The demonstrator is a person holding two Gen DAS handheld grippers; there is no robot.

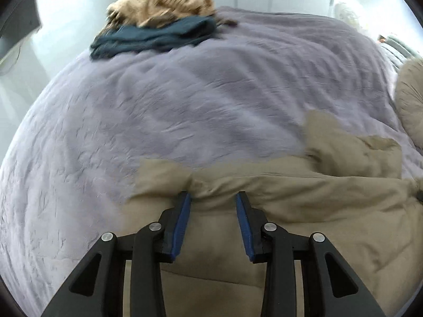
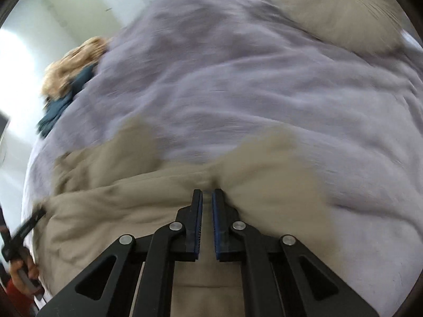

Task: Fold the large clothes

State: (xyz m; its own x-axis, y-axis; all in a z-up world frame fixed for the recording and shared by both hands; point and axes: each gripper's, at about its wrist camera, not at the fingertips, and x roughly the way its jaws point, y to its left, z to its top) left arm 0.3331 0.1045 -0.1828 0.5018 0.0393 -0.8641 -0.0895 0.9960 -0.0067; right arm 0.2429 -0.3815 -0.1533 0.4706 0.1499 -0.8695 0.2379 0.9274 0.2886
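A large beige garment (image 1: 290, 206) lies on the lavender bed cover (image 1: 158, 105) at the near edge. My left gripper (image 1: 213, 196) is open, its blue-padded fingers straddling a bunched fold of the beige cloth. In the right wrist view the same beige garment (image 2: 132, 198) spreads to the left. My right gripper (image 2: 207, 192) is nearly closed on a pinch of the beige fabric at its far edge. The left gripper (image 2: 29, 224) shows at the far left of that view, at the garment's other end.
A pile of a tan knit (image 1: 164, 5) on a dark teal garment (image 1: 156, 37) sits at the bed's far left corner. A beige pillow (image 1: 409, 100) lies at the right and also shows in the right wrist view (image 2: 335, 8). White doors and wall stand beyond.
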